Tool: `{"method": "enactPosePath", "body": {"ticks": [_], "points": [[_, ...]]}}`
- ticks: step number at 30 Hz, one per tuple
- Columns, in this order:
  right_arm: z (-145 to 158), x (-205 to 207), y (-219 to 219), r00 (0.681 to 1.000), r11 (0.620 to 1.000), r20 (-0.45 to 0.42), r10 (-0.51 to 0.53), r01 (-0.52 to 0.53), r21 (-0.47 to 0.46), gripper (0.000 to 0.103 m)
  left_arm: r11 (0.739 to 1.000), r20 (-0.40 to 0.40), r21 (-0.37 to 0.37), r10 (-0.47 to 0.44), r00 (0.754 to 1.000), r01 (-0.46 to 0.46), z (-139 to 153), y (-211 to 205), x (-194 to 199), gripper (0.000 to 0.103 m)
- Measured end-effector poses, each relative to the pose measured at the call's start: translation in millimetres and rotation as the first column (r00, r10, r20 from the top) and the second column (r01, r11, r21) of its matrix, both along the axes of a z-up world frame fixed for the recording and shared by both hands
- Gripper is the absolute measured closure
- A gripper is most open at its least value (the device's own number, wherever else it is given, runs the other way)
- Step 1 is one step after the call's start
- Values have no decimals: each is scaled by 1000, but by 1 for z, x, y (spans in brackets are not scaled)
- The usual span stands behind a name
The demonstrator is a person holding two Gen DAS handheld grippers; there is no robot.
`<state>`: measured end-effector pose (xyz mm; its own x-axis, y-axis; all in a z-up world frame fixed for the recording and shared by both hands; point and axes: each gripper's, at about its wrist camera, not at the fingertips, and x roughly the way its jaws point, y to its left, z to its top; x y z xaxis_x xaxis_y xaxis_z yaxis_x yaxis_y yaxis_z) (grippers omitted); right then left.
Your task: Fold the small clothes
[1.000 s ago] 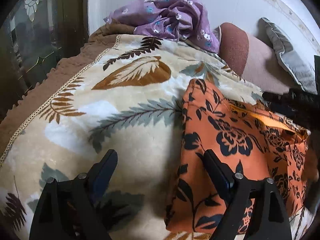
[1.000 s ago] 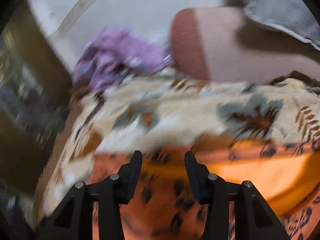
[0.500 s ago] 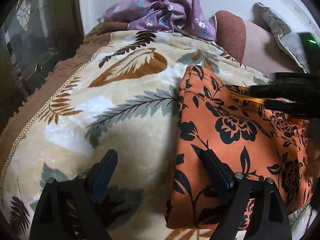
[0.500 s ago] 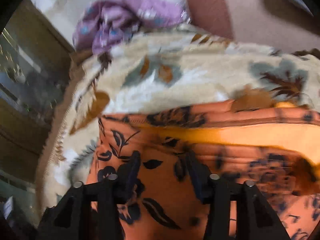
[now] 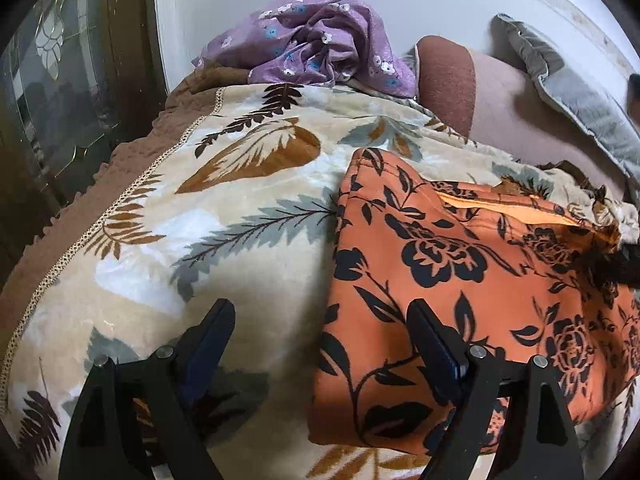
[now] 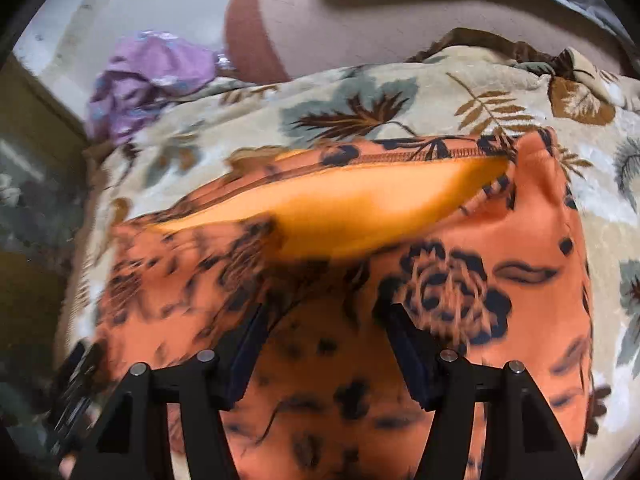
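Since a second ago, my right gripper [image 6: 320,344] has swung across the orange garment with black flowers [image 5: 460,300] and its jaws have widened; they now stand apart with nothing pinched, hovering over the cloth. My left gripper [image 5: 320,344] has barely shifted: it is wide open, with the garment's left folded edge lying between its fingers, untouched. The garment lies on the right part of the cream leaf-printed plush blanket [image 5: 180,240], its waistband gaping at the far side so the plain orange lining [image 6: 340,208] shows. A crumpled purple floral garment [image 5: 316,52] waits far back. My worry: the slippery cloth may bunch, or I may nip the blanket too, and the fold comes out crooked.
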<state>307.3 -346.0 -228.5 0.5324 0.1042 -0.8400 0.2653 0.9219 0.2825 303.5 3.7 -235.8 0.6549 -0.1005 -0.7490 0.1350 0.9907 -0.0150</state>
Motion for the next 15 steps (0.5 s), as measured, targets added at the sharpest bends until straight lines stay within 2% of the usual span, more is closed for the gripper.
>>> {"method": "enactPosePath", "body": {"ticks": [5, 7, 10, 12, 15], "points": [[4, 40, -4, 993, 990, 75, -96, 103, -98, 38, 1000, -17, 18, 3, 1000, -2, -5, -1, 7, 15], [14, 40, -12, 984, 987, 121, -131, 141, -78, 38, 1000, 12, 20, 6, 1000, -6, 0, 0, 6, 15], [33, 14, -26, 973, 990, 184, -141, 140, 20, 38, 1000, 49, -17, 13, 999, -12, 10, 4, 3, 15], [40, -7, -31, 972, 990, 191, -136, 129, 49, 38, 999, 63, -43, 9, 998, -6, 17, 6, 0, 15], [46, -54, -37, 979, 990, 168, -117, 101, 100, 38, 1000, 67, -29, 9, 998, -7, 22, 6, -5, 15]]}}
